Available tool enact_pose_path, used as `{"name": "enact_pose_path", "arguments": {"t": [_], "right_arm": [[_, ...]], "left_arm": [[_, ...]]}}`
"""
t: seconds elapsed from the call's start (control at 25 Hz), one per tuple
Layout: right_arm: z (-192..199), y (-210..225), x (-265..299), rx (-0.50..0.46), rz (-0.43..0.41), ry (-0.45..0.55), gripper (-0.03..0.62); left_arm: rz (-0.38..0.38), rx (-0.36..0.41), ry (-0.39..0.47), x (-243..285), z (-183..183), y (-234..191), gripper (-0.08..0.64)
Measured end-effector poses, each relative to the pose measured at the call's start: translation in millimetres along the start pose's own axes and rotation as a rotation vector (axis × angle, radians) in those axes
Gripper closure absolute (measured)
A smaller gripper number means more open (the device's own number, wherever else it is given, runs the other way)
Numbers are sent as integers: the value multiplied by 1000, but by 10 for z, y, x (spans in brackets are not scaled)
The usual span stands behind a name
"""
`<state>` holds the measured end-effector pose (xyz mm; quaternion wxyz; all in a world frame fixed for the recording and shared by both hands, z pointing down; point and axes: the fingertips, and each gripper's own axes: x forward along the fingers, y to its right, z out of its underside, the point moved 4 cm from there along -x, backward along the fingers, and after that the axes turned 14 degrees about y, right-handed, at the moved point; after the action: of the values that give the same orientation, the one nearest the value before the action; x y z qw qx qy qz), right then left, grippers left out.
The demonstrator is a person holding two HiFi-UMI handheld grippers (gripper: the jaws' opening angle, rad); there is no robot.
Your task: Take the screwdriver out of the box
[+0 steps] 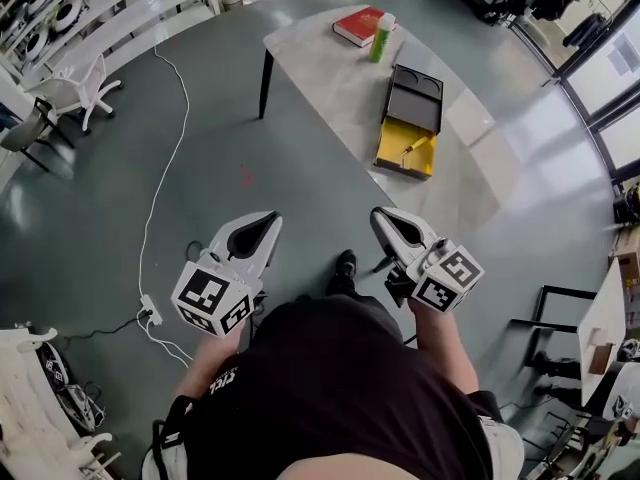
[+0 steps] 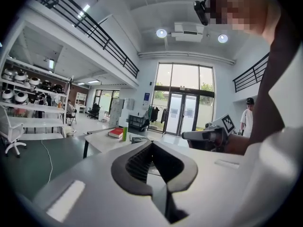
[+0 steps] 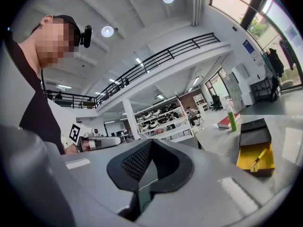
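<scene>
Well beyond right gripper (image 1: 383, 216), screwdriver (image 1: 415, 148).

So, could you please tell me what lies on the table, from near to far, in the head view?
The yellow box holding the screwdriver → its black lid → the green bottle. The red book overlaps the bottle, so I leave it unranked.

The person's bare forearms hold the white plastic left gripper (image 1: 266, 220) and white plastic right gripper (image 1: 382, 216) side by side, apart, pointing forward, jaws together on nothing.
</scene>
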<state>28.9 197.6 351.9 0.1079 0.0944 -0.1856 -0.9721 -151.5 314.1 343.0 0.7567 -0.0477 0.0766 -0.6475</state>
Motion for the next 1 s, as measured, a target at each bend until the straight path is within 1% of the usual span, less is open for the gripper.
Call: {"name": "enact_pose_path", "arguments": {"t": [0.16, 0.36, 0.64, 0.72, 0.8, 0.88, 1.0], "right_arm": [[-108, 329, 168, -2, 7, -4, 578], [-230, 881, 130, 18, 65, -19, 578], [-574, 1653, 31, 29, 113, 10, 578], [-577, 1794, 25, 45, 103, -2, 578], [-488, 1882, 39, 55, 90, -36, 578], [-425, 2012, 43, 62, 104, -60, 578], [-471, 2225, 66, 83, 143, -38, 578]], "left_arm": [[32, -4, -28, 461, 47, -140, 558], [98, 3, -21, 1192, -12, -103, 558], [168, 0, -49, 2209, 26, 27, 557], [185, 1, -43, 2467, 19, 74, 558], [196, -1, -36, 2652, 31, 97, 557], [207, -17, -39, 2798, 70, 124, 558], [241, -20, -71, 2973, 141, 135, 558]]}}
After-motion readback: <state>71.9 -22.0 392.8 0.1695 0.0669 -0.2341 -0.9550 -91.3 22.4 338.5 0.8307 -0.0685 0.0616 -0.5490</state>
